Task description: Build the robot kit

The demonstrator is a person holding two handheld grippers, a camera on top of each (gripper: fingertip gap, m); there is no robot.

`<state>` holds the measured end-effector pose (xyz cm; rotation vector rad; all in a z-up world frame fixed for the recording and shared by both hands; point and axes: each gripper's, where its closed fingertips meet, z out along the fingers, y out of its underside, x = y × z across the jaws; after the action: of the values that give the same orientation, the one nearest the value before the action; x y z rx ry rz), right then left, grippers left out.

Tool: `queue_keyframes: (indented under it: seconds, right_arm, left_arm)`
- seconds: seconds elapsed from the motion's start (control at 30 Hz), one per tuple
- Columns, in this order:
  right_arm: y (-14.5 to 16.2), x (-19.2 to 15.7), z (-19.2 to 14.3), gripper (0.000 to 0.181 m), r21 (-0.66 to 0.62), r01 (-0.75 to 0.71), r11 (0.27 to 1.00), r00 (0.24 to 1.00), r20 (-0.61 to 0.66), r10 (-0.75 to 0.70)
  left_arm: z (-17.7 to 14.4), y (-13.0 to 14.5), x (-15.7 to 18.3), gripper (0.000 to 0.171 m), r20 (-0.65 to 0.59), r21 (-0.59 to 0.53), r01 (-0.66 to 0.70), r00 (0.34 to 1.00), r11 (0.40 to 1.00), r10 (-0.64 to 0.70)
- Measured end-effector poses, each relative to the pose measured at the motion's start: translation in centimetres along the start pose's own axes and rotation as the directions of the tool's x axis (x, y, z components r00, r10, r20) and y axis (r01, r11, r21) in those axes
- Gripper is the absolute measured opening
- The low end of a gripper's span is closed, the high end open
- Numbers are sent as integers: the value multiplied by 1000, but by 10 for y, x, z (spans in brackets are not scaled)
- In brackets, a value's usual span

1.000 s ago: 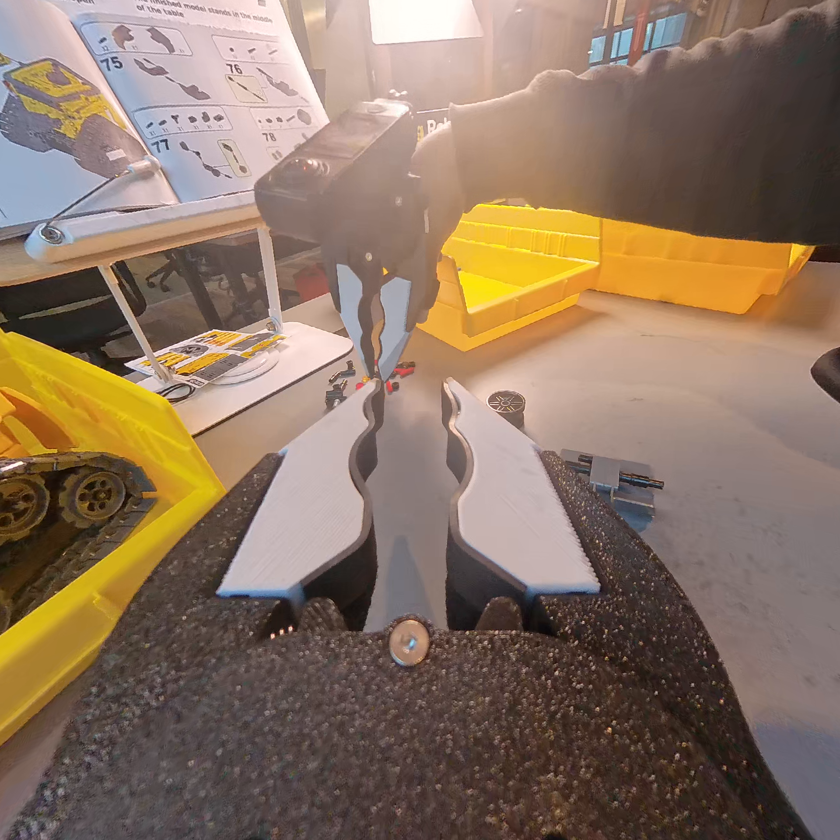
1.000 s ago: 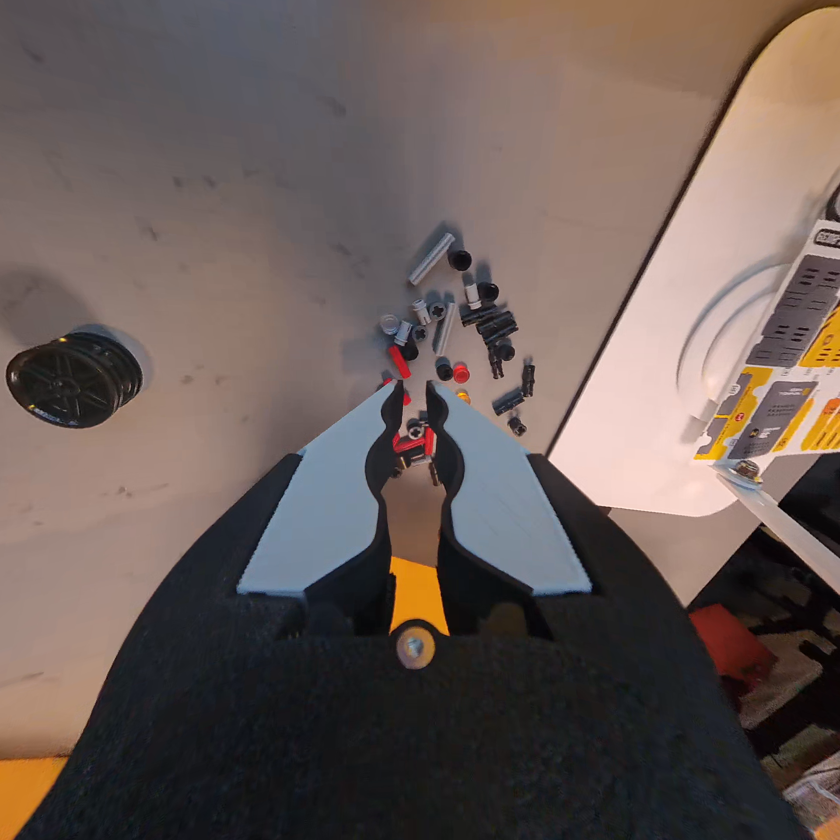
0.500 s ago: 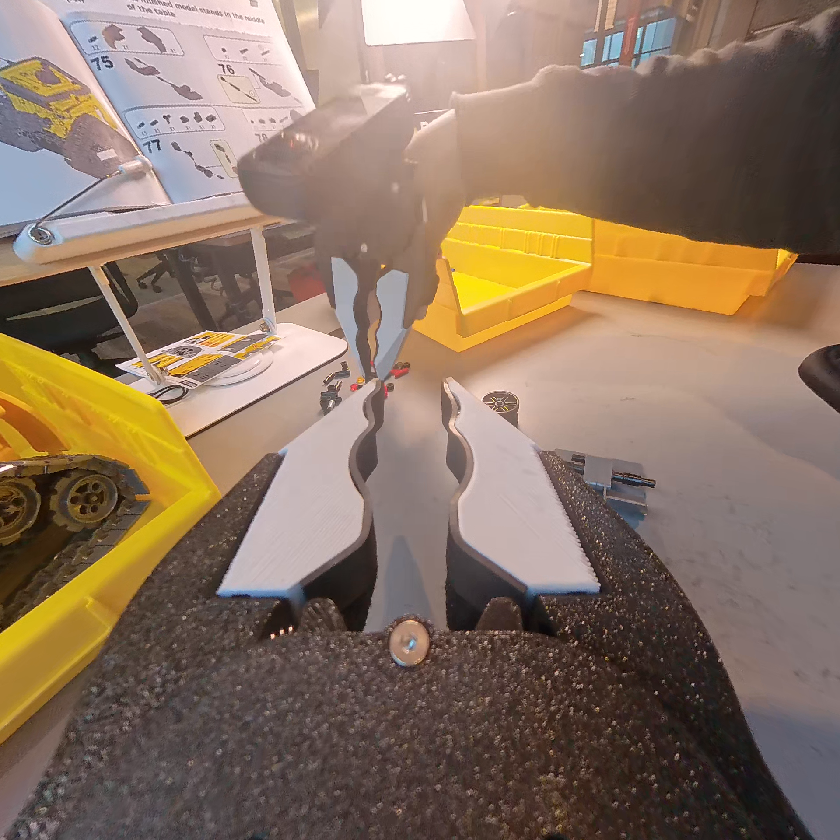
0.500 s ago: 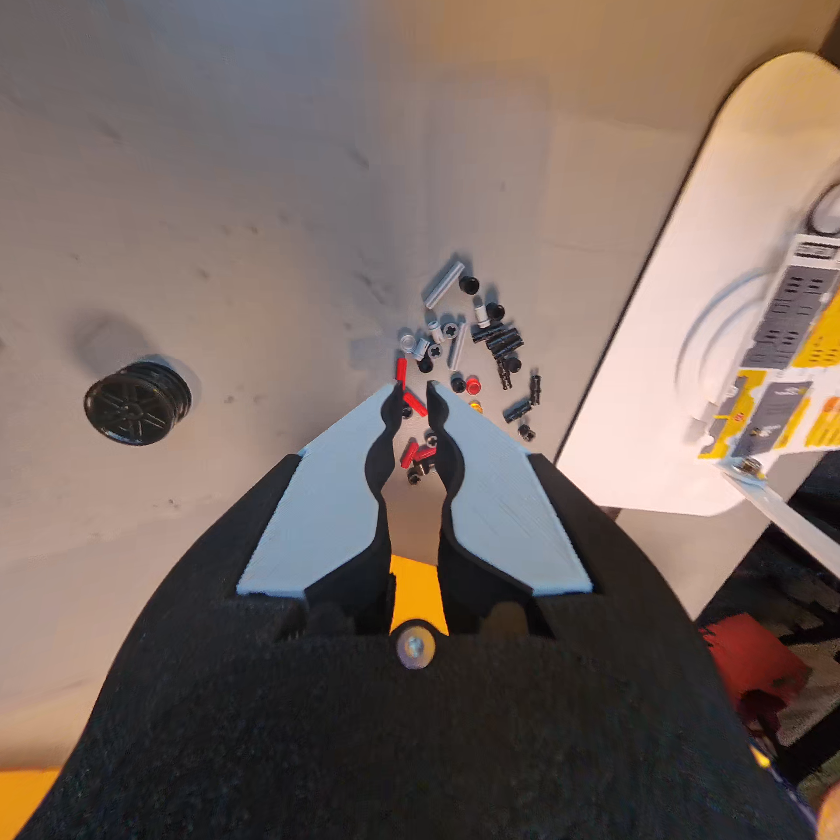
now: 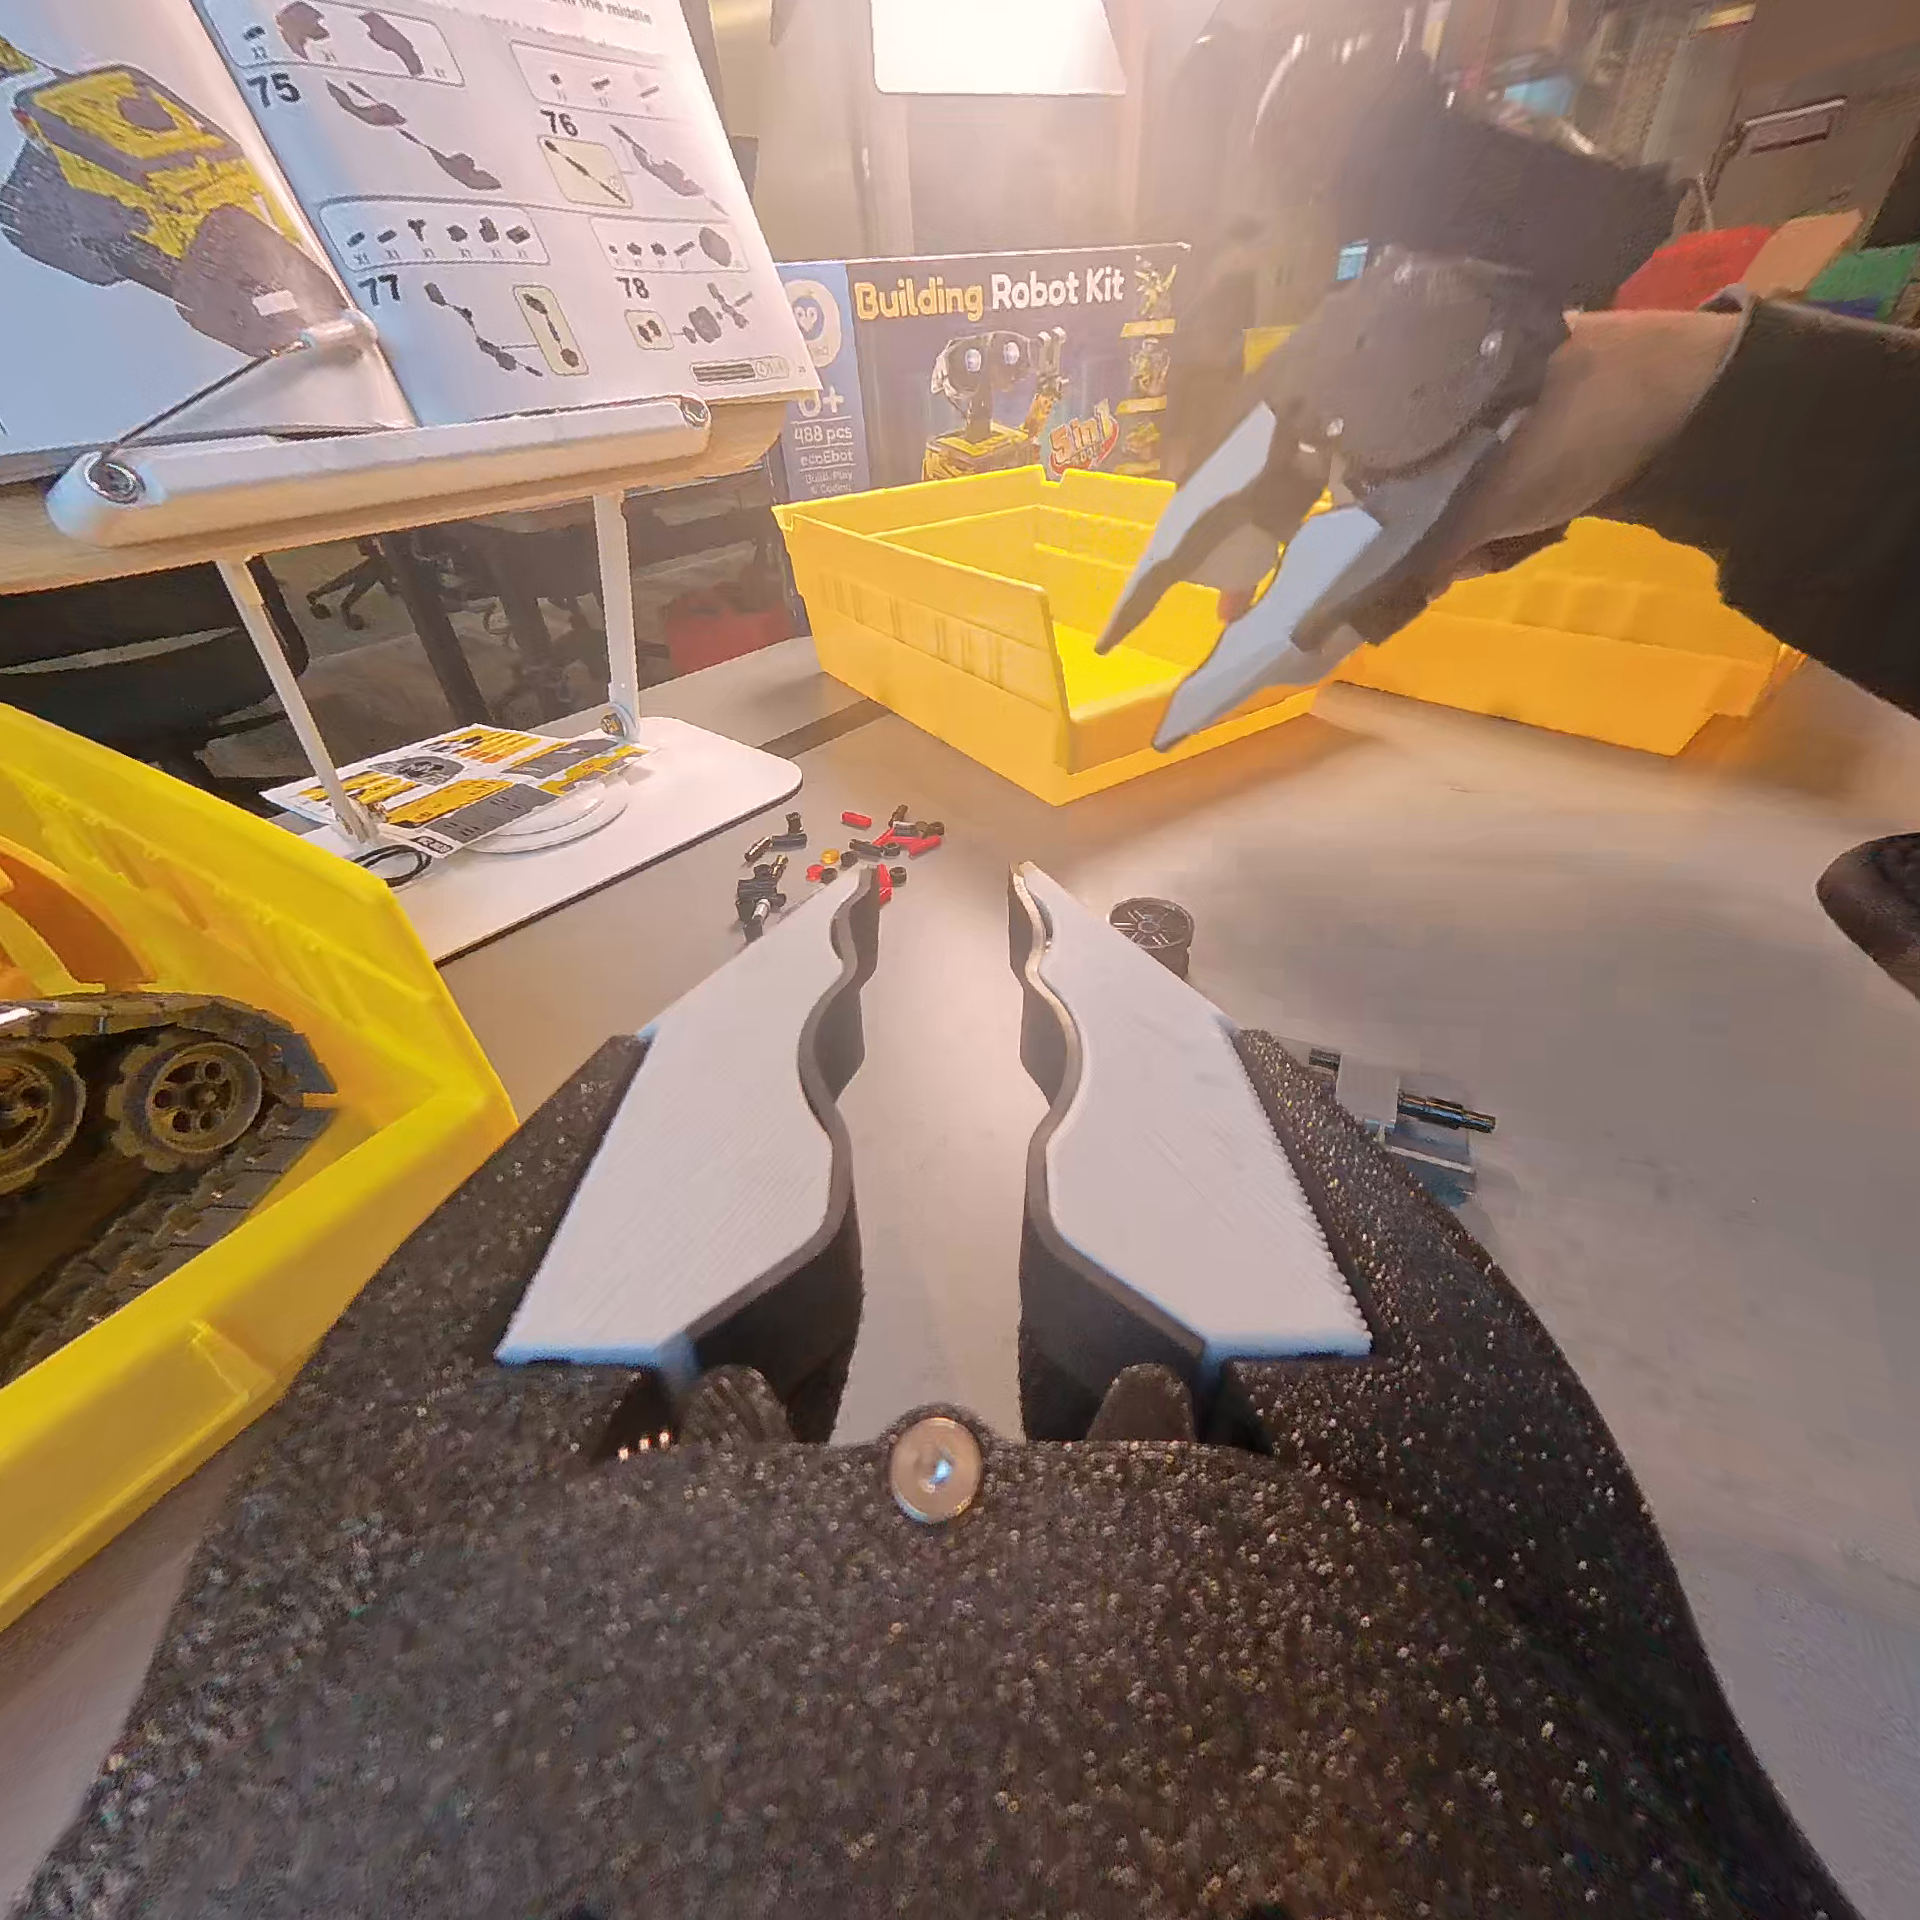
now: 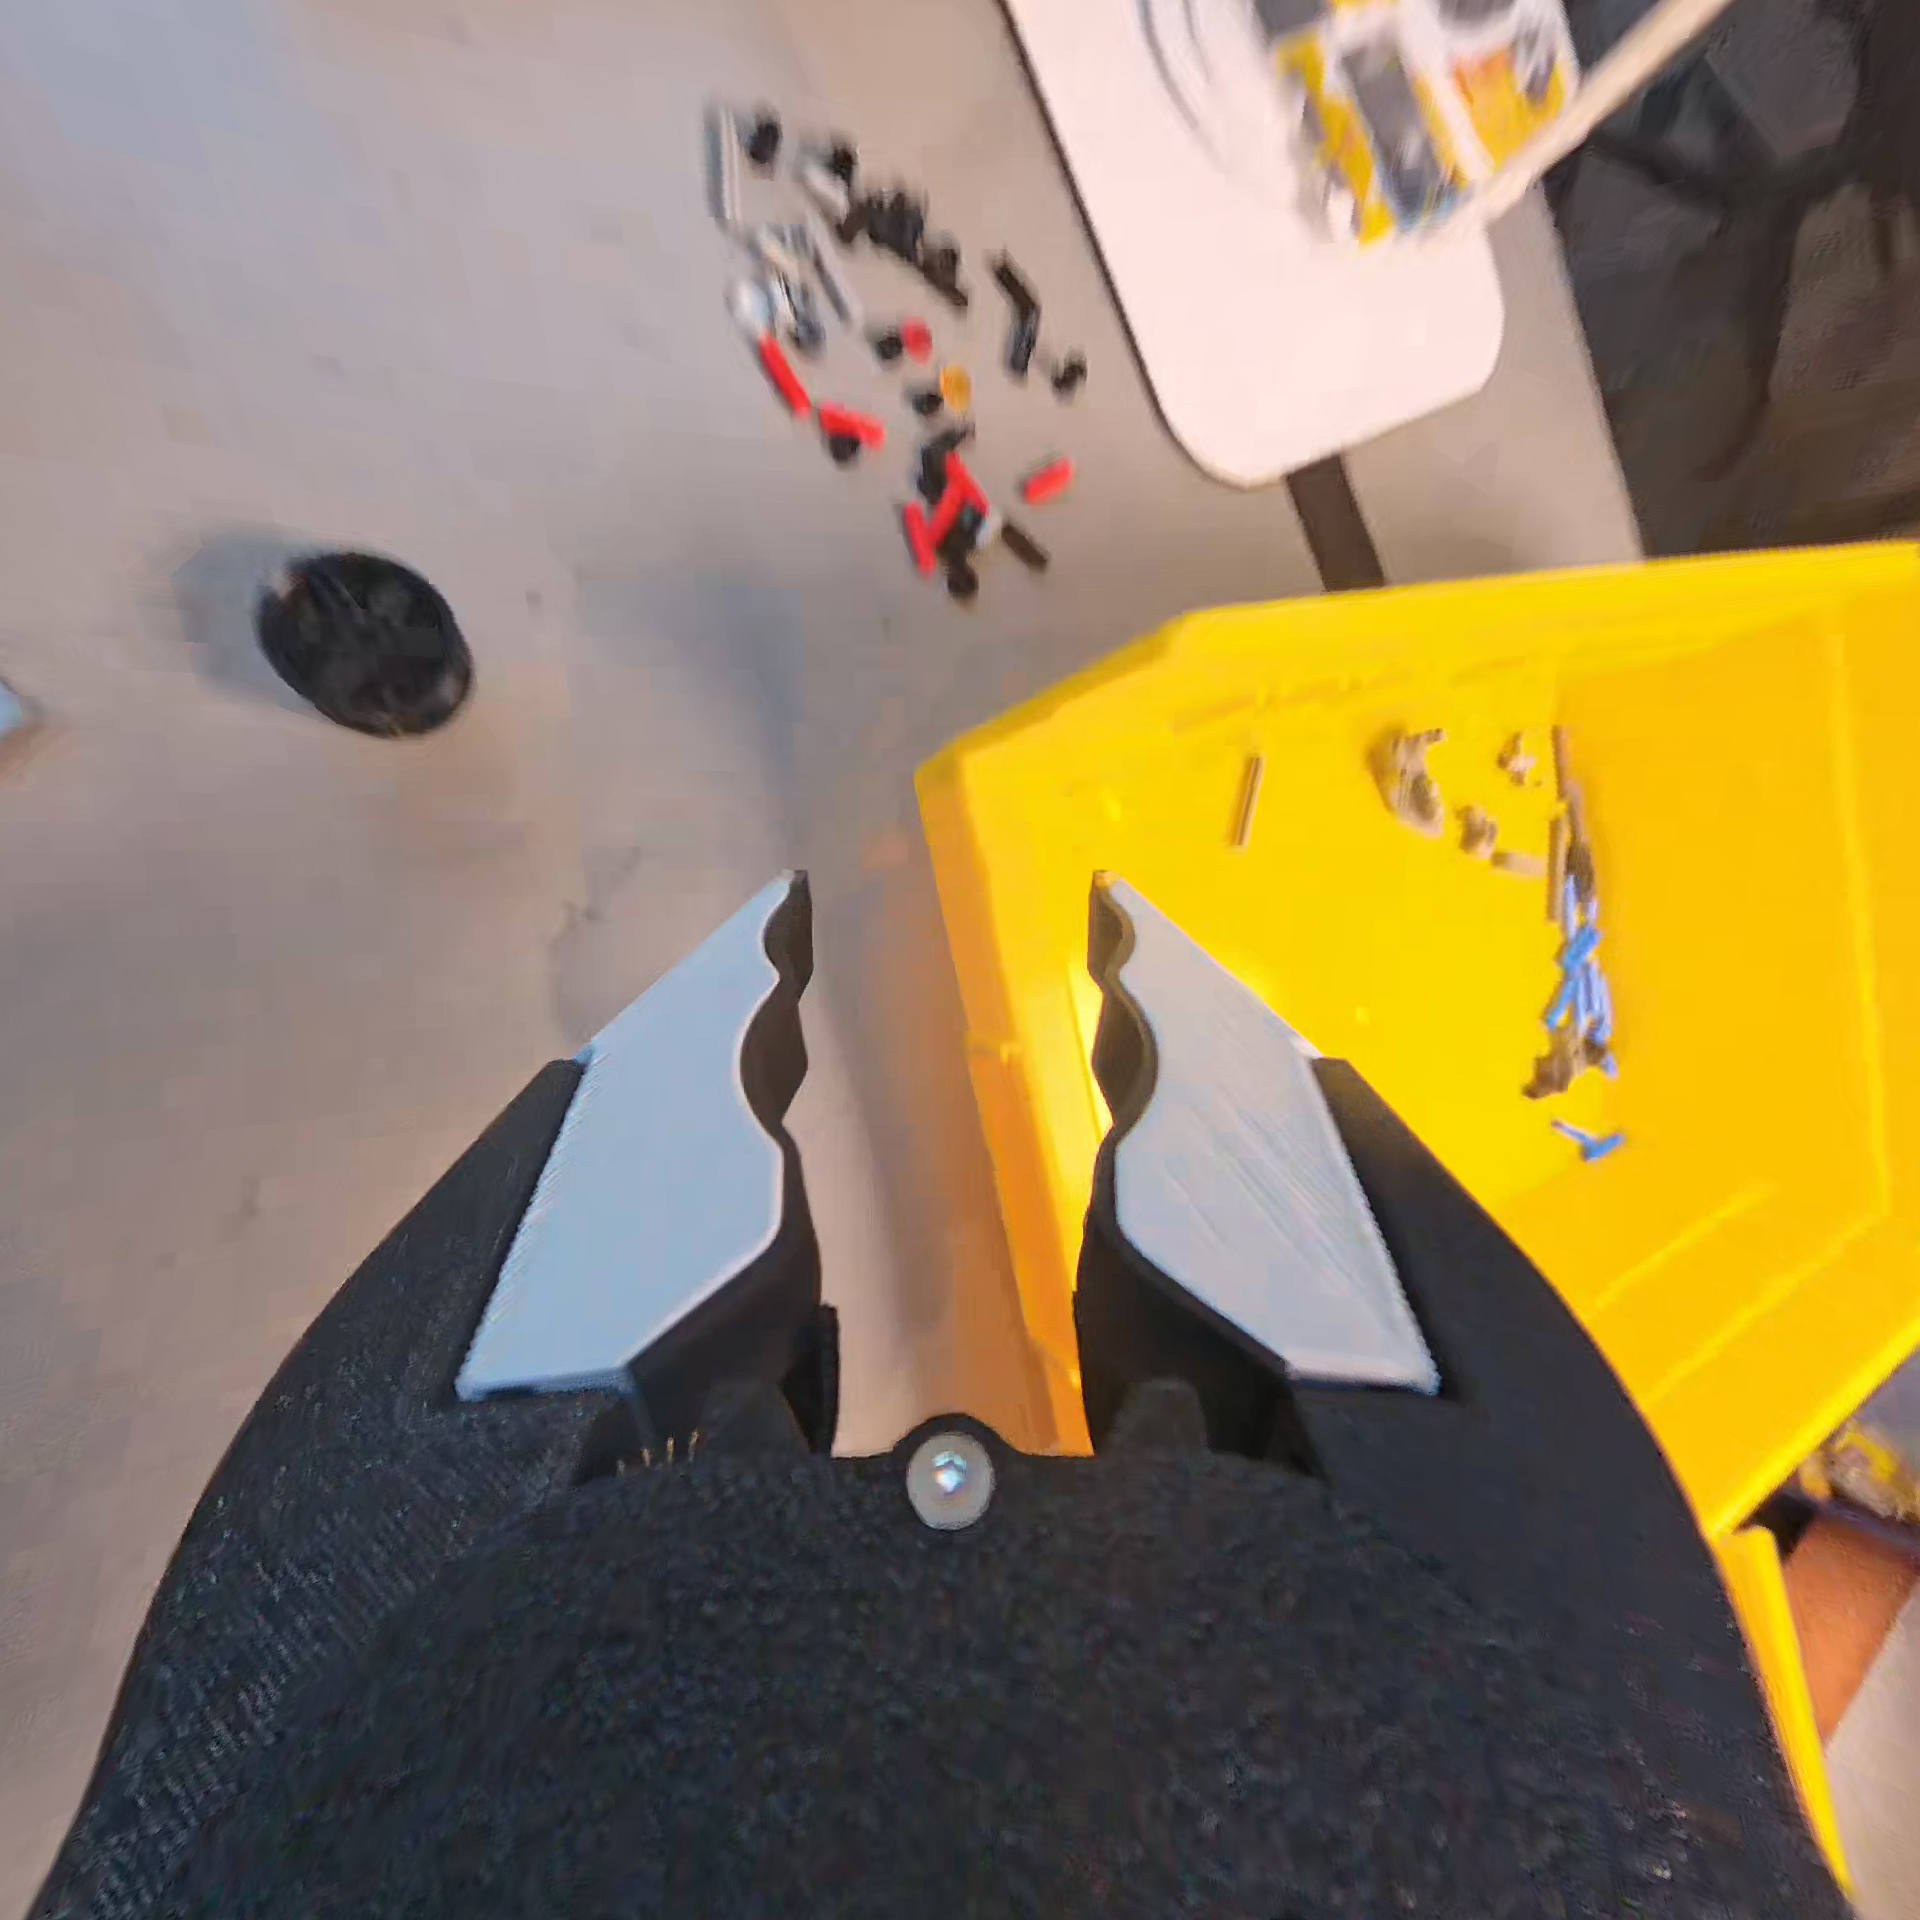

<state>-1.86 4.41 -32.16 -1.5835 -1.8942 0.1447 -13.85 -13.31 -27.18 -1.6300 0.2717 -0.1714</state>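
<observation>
Grey and scuffed, the bench (image 5: 1455, 935) carries a loose scatter of small red, black and grey building pieces (image 5: 842, 842) at the middle of the left wrist view; in the right wrist view the same scatter (image 6: 914, 395) lies blurred in the upper middle. Just beyond the left tool (image 5: 940, 883), whose jaws stand apart with nothing between them, the pieces lie near its left fingertip. A black wheel (image 5: 1148, 920) sits just right of that tool, and a grey part with a black pin (image 5: 1397, 1107) lies lower right. The right tool (image 6: 951, 883) hangs above the bench with jaws wide and empty, its right finger over the corner of a yellow bin (image 6: 1351, 935) holding a few small tan and blue parts. At far left another yellow bin (image 5: 312, 935) holds a tracked model (image 5: 156, 1101). A white stand (image 5: 623, 800) at upper left props an open instruction booklet (image 5: 468, 187).
</observation>
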Motion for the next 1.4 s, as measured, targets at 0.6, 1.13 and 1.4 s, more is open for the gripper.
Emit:
queue_keyframes:
  seconds: [0.6, 1.13, 1.4]
  right_arm:
    - [77, 37, 6, 35, -193, -90, 977, 992, -106, 71]
    - [-70, -29, 71, 27, 231, -473, 850, 880, 172, 443]
    - [-71, -25, 92, 17, 135, -450, 883, 891, 125, 436]
  left_arm:
    - [-2, 2, -12, 24, 31, -4, 58, 998, 998, -57]
    - [-4, 0, -9, 24, 25, 0, 60, 998, 998, -60]
    - [-8, -5, -10, 24, 12, 15, 87, 996, 996, -87]
